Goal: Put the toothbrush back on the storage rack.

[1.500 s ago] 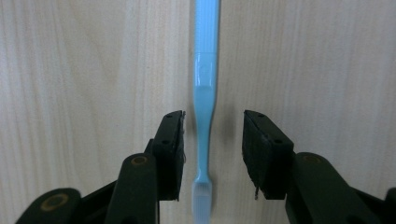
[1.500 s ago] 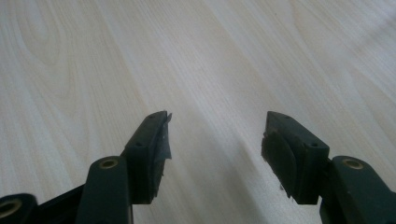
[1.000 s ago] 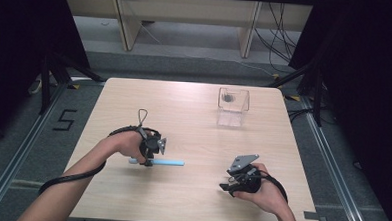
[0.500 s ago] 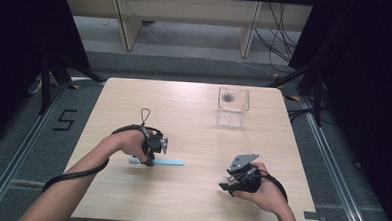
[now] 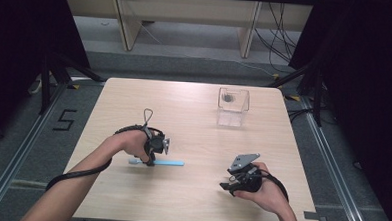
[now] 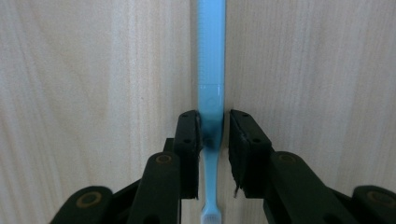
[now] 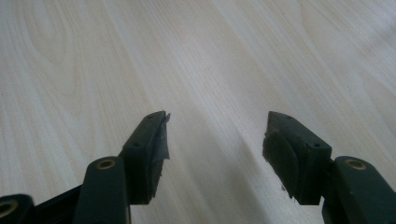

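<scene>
The blue toothbrush [image 6: 211, 70] lies flat on the worktop [image 5: 193, 120], left of centre and toward the near edge, its handle running right and its small bristle head pointing left. We have the left tool [image 5: 153, 153] set straight down over the thin neck of the brush, just behind the head, and its jaws have just been closing: in the left gripper view the 2 pads now stand narrow, one touching the neck and the other a sliver off it, so we judge the grip not yet firm. Taking it at the neck leaves the long handle free, which should suit dropping it handle-first into the clear square container [image 5: 232, 106] standing well apart at the far right. The right tool [image 5: 233, 184] rests low at the near right, jaws wide with only bare wood between them, kept out of the way, we judge, until a second hold is needed.
</scene>
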`<state>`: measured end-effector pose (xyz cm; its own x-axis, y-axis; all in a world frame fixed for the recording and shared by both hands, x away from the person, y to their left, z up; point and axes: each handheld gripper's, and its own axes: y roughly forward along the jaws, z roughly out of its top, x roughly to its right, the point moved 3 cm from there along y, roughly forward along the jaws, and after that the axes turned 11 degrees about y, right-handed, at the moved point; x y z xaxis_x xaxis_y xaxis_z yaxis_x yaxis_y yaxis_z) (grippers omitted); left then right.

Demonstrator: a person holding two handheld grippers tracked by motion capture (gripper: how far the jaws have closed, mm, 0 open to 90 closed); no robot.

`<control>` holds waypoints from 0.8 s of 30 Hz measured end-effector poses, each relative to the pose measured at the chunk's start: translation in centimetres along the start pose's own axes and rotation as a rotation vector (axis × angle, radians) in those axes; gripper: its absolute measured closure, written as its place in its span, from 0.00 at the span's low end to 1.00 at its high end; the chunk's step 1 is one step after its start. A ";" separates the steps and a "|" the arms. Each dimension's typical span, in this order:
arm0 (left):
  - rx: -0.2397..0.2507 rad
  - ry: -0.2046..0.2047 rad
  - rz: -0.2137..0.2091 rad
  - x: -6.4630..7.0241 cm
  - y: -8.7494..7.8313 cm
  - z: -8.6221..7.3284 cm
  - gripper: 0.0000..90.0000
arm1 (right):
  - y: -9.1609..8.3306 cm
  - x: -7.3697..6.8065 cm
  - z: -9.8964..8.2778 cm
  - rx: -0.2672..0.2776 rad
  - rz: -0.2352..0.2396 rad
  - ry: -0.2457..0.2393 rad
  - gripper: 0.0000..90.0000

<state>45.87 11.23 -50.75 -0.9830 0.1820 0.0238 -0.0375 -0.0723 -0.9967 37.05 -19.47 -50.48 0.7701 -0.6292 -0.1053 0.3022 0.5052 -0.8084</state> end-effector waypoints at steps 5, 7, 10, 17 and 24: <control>-0.018 0.008 0.000 0.0 0.1 0.3 0.85 | 0.2 -0.1 0.2 0.013 0.005 -0.007 0.45; -0.023 0.012 -0.002 0.1 0.1 0.4 0.86 | 0.1 -0.2 0.1 -0.004 0.006 0.004 0.45; -0.025 0.015 -0.003 0.1 0.1 0.4 0.87 | 0.4 -0.2 0.1 0.006 0.005 -0.003 0.45; -0.019 0.011 0.000 0.2 0.0 0.2 0.87 | 0.4 -0.2 0.2 0.006 0.007 -0.015 0.45; -0.017 0.022 0.001 0.4 -0.2 0.2 0.87 | 0.4 -0.4 0.2 -0.014 0.011 0.011 0.44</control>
<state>45.44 11.14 -50.50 -0.9788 0.2035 0.0217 -0.0337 -0.0557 -0.9979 36.95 -18.95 -50.64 0.7669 -0.6303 -0.1209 0.2854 0.5037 -0.8154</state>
